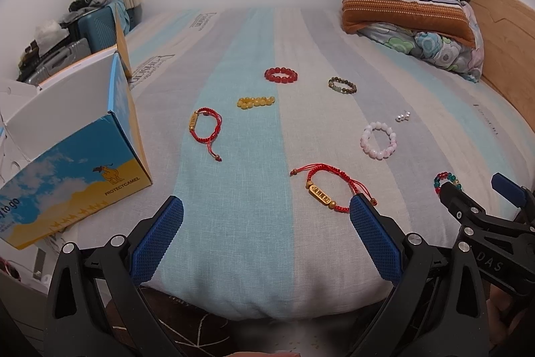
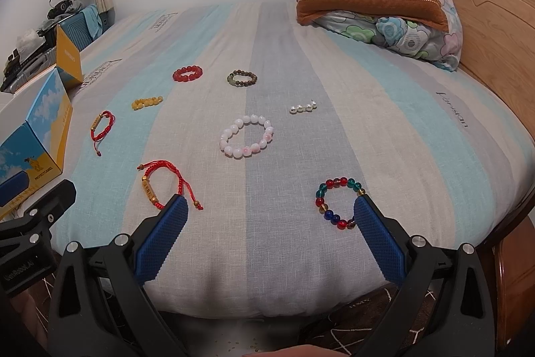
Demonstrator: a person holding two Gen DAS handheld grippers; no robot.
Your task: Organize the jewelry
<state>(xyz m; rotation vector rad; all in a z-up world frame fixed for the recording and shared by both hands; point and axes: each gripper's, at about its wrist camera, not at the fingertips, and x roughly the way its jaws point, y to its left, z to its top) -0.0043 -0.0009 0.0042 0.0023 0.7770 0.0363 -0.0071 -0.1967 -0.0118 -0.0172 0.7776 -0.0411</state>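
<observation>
Hovering over the near edge of the bed [image 2: 384, 109], the left gripper [image 1: 265, 218] and the right gripper [image 2: 269, 219] both stand spread wide and hold nothing. Bracelets lie scattered on the striped cover: a red cord bracelet [image 1: 329, 189] just beside the left gripper's right finger, a multicoloured bead bracelet [image 2: 337, 203] touching or nearly touching the right one's, a pink bead bracelet [image 2: 246, 136] farther in. An open box [image 1: 77, 136] sits at the left, probably their destination, though its inside is hidden. My worry is the soft cover: fingers pressing down could pinch fabric along with the thin cord, or nudge round beads so they roll away.
</observation>
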